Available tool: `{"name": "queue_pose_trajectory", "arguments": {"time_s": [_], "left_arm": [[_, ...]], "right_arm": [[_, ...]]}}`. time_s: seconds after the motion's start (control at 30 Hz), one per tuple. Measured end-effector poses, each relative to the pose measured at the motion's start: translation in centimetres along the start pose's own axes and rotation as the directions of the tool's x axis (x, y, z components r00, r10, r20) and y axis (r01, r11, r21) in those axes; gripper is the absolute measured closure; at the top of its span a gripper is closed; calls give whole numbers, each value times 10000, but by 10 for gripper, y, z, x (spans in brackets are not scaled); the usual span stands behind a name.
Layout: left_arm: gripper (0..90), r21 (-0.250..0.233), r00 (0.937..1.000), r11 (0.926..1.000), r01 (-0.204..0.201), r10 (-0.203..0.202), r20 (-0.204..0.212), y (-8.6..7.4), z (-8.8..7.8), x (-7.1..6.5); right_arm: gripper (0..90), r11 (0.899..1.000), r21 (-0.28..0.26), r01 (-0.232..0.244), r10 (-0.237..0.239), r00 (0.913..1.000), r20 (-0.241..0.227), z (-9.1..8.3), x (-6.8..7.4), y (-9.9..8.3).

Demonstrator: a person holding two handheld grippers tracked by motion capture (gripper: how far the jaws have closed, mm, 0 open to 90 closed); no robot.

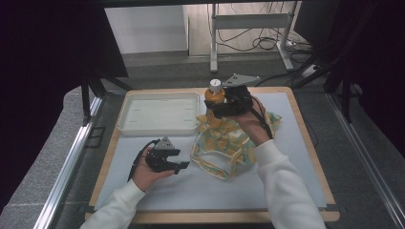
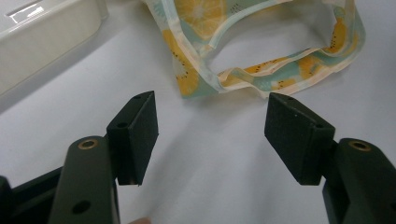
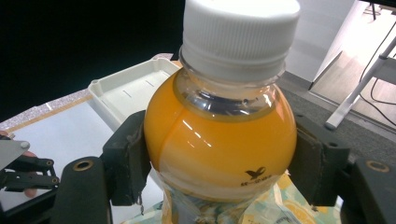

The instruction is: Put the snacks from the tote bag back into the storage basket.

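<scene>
An orange juice bottle (image 1: 214, 94) with a white cap stands upright at the far middle of the table. My right gripper (image 1: 216, 108) is shut on its round shoulder; in the right gripper view both pads press the sides of the bottle (image 3: 219, 140). Its base sits among the folds of a fruit-print cloth bag (image 1: 228, 145), whose cloth (image 3: 280, 205) shows under the bottle. My left gripper (image 1: 183, 166) rests low over the mat, left of the bag, jaws open and empty. In the left gripper view the gripper (image 2: 210, 130) faces the bag's handle loop (image 2: 196, 79).
A white plastic tray (image 1: 160, 125) lies at the far left of the white mat (image 1: 200, 191), next to the bottle. Its corner (image 2: 42, 51) shows beside the left gripper. Table edges run along both sides; a metal stand and cables are beyond the far edge.
</scene>
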State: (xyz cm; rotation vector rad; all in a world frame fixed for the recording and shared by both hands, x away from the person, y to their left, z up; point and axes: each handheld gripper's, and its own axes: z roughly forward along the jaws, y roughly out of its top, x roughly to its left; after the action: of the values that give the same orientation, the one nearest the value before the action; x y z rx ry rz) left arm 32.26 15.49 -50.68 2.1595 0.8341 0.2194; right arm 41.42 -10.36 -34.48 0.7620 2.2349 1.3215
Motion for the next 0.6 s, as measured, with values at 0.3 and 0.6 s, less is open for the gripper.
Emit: {"name": "queue_pose_trajectory", "arguments": {"time_s": [0.3, 0.6], "left_arm": [[350, -22, 9999, 10000, 68, -68, 99, 0, 1, 0], [350, -24, 9998, 9999, 140, -140, 126, 0, -1, 2]], "right_arm": [[300, 9999, 141, -25, 26, 10000, -57, 21, 4, 4], [299, 9998, 215, 18, -12, 9996, -288, 47, 14, 11]]}}
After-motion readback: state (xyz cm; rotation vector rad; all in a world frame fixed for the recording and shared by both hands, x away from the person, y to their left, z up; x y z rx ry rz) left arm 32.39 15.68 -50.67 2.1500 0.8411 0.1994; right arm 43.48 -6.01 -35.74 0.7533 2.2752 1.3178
